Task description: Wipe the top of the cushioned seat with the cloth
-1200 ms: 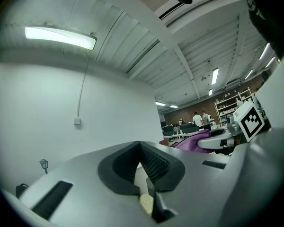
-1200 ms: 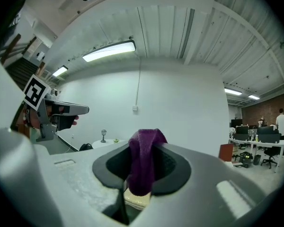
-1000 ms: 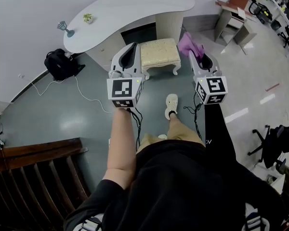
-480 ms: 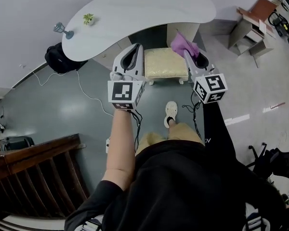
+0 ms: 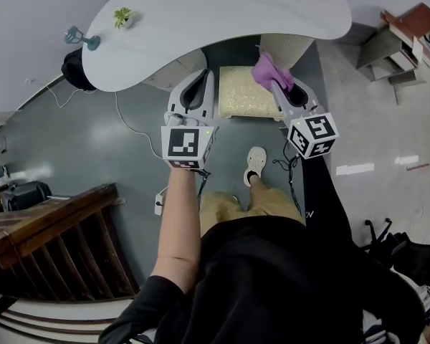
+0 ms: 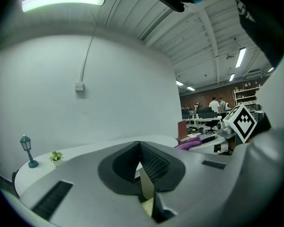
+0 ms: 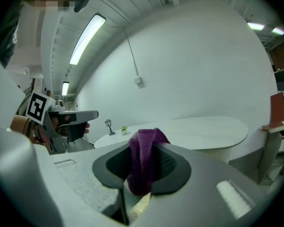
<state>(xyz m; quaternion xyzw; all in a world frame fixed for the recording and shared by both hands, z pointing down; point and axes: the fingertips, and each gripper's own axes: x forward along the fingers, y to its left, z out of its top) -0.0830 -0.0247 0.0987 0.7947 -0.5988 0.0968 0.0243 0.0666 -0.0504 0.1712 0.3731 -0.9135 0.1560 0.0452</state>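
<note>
The cushioned seat is a cream stool standing partly under the white table. My right gripper is shut on the purple cloth, which hangs over the seat's far right corner. In the right gripper view the cloth drapes over both jaws and hides the tips. My left gripper is level with the seat's left edge, above the floor, shut with nothing held. In the left gripper view its pads meet at the tip, and the cloth shows to the right.
A curved white table overhangs the seat, with a small plant and a lamp figure on it. A black bag and a cable lie to the left. Wooden railing is near left. My shoe is before the stool.
The person has stepped forward, so the seat and table have come closer. Both grippers now reach the seat, and the cloth has come over its far right corner.
</note>
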